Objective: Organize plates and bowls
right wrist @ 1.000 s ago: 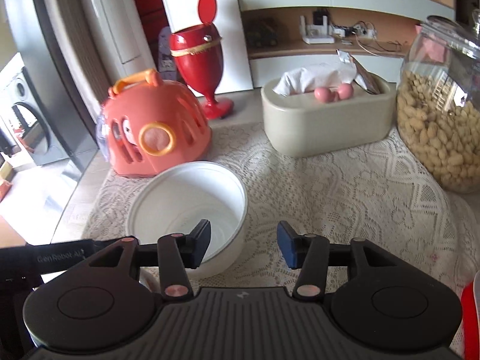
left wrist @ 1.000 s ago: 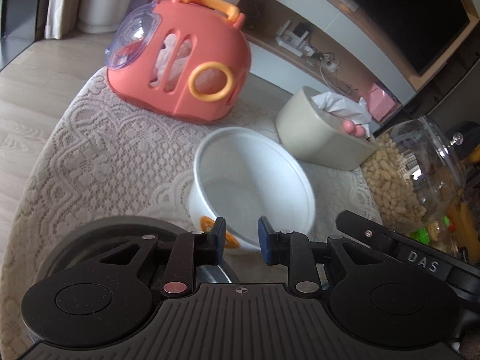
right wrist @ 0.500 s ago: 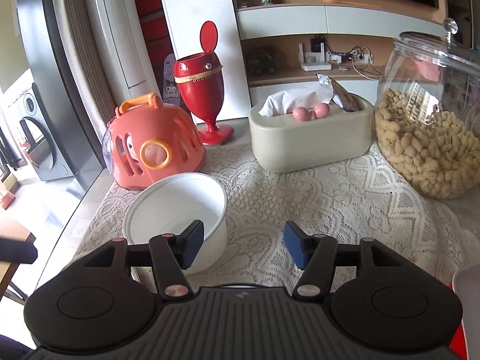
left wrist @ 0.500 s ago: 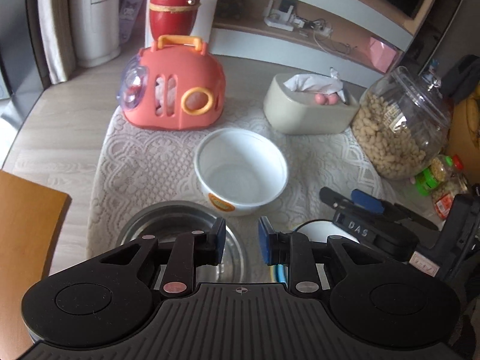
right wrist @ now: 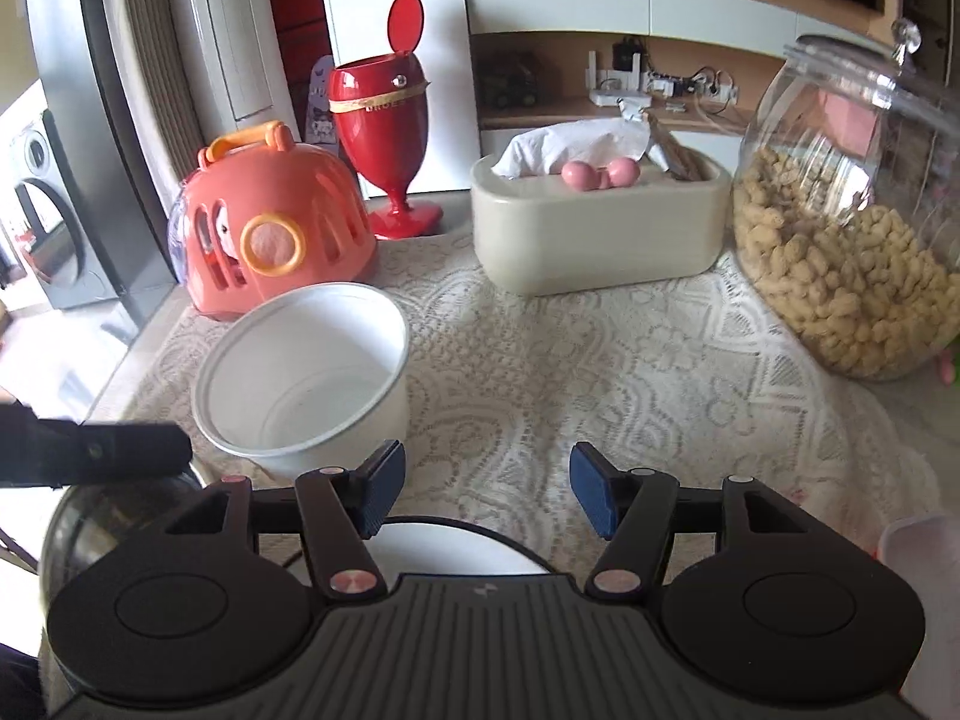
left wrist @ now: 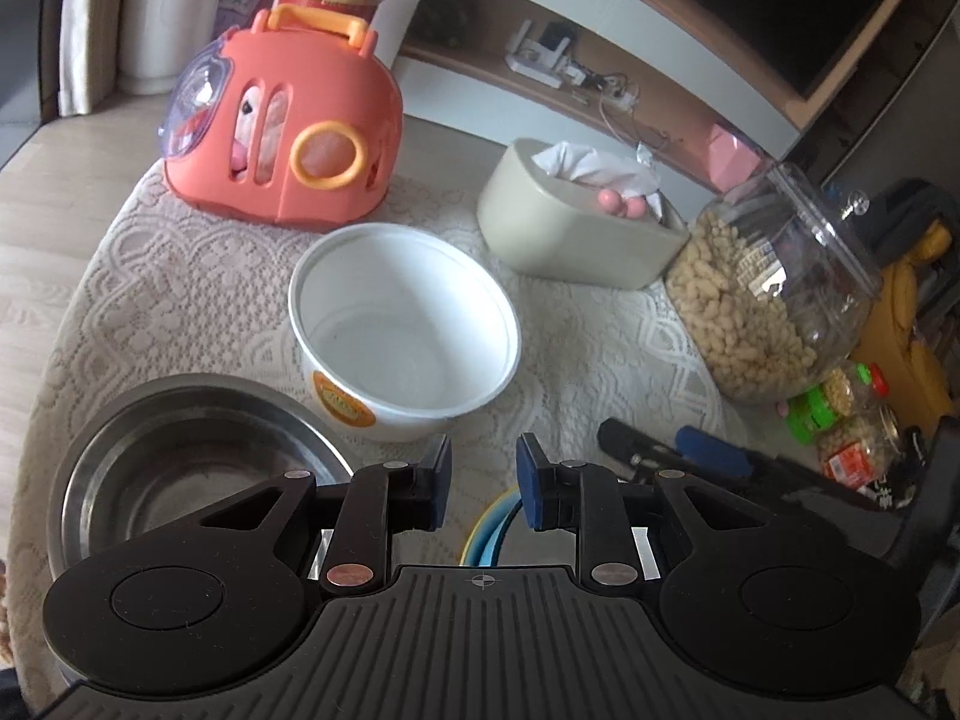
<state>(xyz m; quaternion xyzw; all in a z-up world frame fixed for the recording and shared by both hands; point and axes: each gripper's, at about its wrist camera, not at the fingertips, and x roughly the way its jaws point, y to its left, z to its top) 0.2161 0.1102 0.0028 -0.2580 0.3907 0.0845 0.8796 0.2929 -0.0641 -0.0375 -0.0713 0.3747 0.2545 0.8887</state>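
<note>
A white bowl point(left wrist: 408, 324) point(right wrist: 306, 372) with an orange label stands empty on the lace cloth. A steel bowl point(left wrist: 180, 462) point(right wrist: 114, 510) sits nearer, to its left. My left gripper point(left wrist: 483, 483) hangs just behind the white bowl, its jaws a narrow gap apart with nothing between them. Under it shows the rim of a blue and yellow bowl point(left wrist: 489, 534). My right gripper point(right wrist: 486, 492) point(left wrist: 690, 456) is open wide and empty, right of the white bowl, above a white dish with a dark rim point(right wrist: 444, 546).
At the back of the table stand an orange toy carrier point(left wrist: 288, 138), a beige tissue box point(right wrist: 600, 228) and a glass jar of peanuts point(right wrist: 852, 228). A red bin point(right wrist: 384, 120) is behind them. Small snack jars point(left wrist: 840, 420) crowd the right edge.
My left gripper drew back from the white bowl, bringing the steel bowl into view. The right jaws spread wider and that gripper backed off, so the white dish now shows under it.
</note>
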